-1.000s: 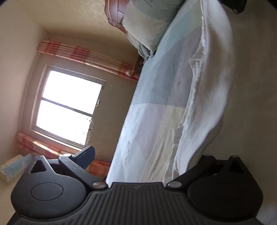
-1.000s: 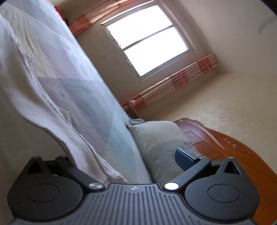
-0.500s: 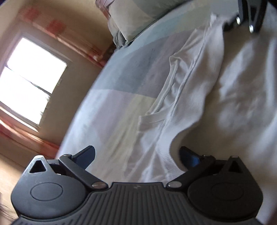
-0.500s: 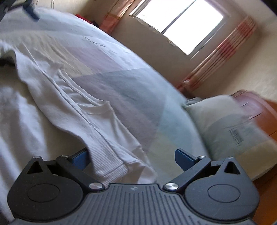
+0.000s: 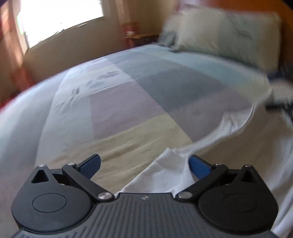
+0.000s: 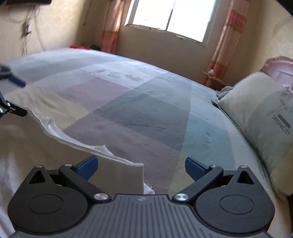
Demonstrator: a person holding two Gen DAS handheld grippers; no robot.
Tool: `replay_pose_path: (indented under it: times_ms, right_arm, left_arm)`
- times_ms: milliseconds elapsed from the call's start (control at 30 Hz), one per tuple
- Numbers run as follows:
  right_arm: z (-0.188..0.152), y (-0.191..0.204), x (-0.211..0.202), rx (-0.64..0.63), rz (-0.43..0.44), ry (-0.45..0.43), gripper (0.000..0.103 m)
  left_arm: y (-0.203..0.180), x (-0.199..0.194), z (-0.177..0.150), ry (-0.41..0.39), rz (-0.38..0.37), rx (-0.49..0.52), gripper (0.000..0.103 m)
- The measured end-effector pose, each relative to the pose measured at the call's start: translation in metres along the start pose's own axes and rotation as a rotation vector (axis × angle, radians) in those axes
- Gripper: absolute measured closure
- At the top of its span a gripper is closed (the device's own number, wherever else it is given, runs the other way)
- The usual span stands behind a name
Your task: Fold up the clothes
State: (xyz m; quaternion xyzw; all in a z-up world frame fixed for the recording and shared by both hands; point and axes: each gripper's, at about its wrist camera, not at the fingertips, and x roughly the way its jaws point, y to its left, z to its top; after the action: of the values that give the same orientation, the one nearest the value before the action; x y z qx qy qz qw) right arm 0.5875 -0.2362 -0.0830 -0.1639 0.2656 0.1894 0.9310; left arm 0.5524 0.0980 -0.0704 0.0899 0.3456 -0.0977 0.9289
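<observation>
Both hand-held grippers (image 5: pixel 144 165) (image 6: pixel 140 165) agape — shirt (image 5: pixel 164 175) edge between; bedspread (image 6: pixel 146 109) beyond.

A bed (image 6: pixel 146 109) is wearing a cover of pastel patches: lilac, grey, pale blue, cream. A pale pillow (image 6: pixel 260 108) is lying at its head, against a reddish headboard (image 6: pixel 280 65). Daylight is pouring through a window (image 6: pixel 174 16) flanked by striped curtains (image 6: pixel 230 36).

Bright window (image 6: pixel 170 16), striped curtains (image 6: pixel 228 40), patchwork bed (image 6: pixel 146 109), pillow (image 6: pixel 260 109).
</observation>
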Motion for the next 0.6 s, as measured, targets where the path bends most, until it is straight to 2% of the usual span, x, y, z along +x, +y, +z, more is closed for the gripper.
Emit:
replay_pose_path:
  times_ms: [133,200,300,367,433,500,600]
  right_arm:
    - [-0.004,-0.014,-0.022,0.104,0.029,-0.054,0.0]
    - [-0.013,-0.014,-0.035,0.153,0.075,-0.061,0.0]
    - [-0.033,0.0,-0.053,0.148,0.115,-0.05,0.0]
    - [-0.047,0.009,-0.065,0.145,0.141,-0.043,0.0]
    - [-0.061,0.019,-0.077,0.141,0.165,-0.036,0.0]
    - [-0.069,0.027,-0.086,0.133,0.169,-0.033,0.0]
    - [-0.074,0.035,-0.096,0.131,0.173,-0.03,0.0]
  left_arm:
    - [0.03,-0.027,-0.005,-0.093,-0.023,-0.178,0.001]
    - [0.039,-0.044,-0.009,-0.139,-0.035,-0.246,0.001]
    - [0.031,-0.08,-0.031,-0.208,-0.168,-0.274,0.001]
    - [0.016,-0.09,-0.047,-0.17,-0.295,-0.228,0.001]
    - [0.0,-0.088,-0.063,-0.071,-0.366,-0.197,0.001]
    - [-0.008,-0.079,-0.077,0.028,-0.412,-0.206,0.001]
    - [-0.012,-0.062,-0.094,0.129,-0.432,-0.243,0.001]
